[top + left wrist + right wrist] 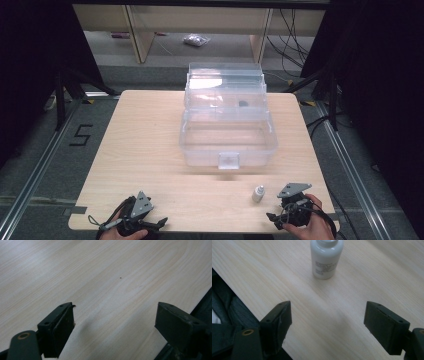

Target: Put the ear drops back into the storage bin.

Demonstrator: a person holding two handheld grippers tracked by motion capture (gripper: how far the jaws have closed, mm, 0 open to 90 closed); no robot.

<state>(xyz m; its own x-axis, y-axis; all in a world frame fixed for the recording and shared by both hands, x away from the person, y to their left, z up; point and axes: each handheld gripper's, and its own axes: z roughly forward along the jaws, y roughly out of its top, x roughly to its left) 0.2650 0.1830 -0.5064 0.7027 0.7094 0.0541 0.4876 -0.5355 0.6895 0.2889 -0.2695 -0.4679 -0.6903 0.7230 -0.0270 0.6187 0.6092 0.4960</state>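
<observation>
Both grippers rest at the table's (150,150) near edge, jaws wide and empty. Nearest the right gripper (274,218) stands a small white bottle (258,193), upright, just ahead of its jaws and well apart from the left gripper (159,222); the right hand seems likelier to take it. Farther back sits an open clear plastic box (227,131)

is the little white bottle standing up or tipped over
Upright. The white bottle stands on its base on the table, cap up, ahead of the right hand-held gripper, untouched.
</observation>
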